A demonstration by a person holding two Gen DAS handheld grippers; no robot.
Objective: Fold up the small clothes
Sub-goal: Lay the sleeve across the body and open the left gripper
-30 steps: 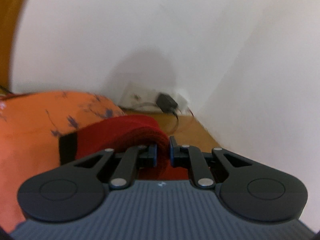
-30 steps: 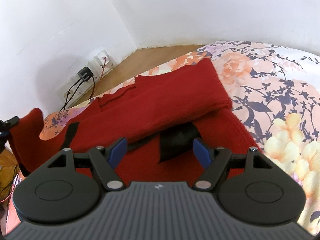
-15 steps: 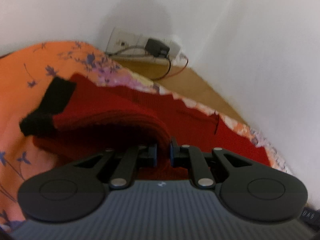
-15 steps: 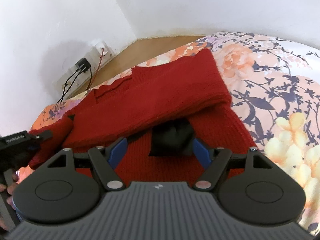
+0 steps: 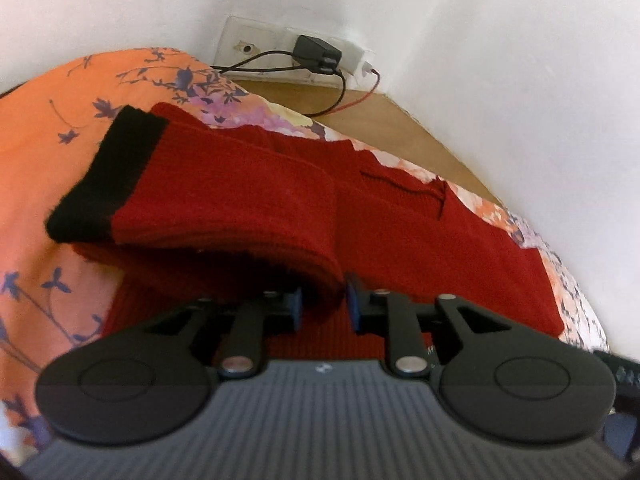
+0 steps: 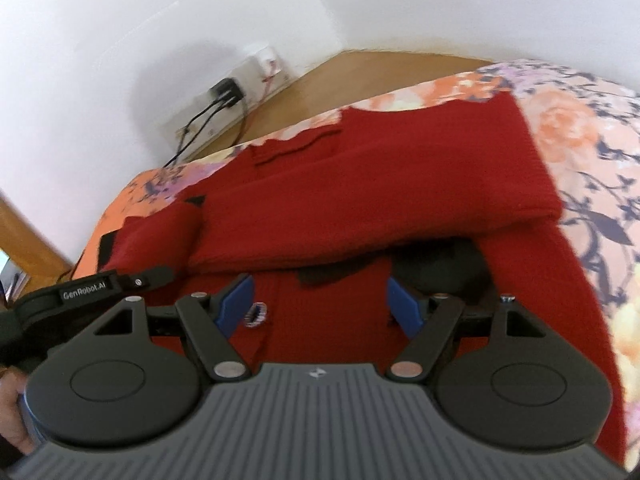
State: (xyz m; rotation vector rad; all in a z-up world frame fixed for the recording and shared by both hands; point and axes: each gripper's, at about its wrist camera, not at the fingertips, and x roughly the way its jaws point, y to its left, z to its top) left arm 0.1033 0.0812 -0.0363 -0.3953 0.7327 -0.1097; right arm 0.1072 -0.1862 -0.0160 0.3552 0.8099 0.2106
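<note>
The left gripper (image 5: 323, 307) has swung the pinched black-cuffed sleeve (image 5: 224, 196) over the red sweater (image 6: 360, 184) on the floral bedspread (image 6: 592, 136); the right gripper (image 6: 320, 304) hovers agape, hiding cloth below

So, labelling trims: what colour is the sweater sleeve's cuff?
Black, on the red sleeve cuff; clearest in the left wrist view.

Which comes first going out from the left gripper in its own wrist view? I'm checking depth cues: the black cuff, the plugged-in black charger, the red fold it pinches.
1. Red fold, between the left gripper pads.
2. Black cuff, upper left on the sleeve.
3. Black charger, on the wall socket, top centre.
</note>
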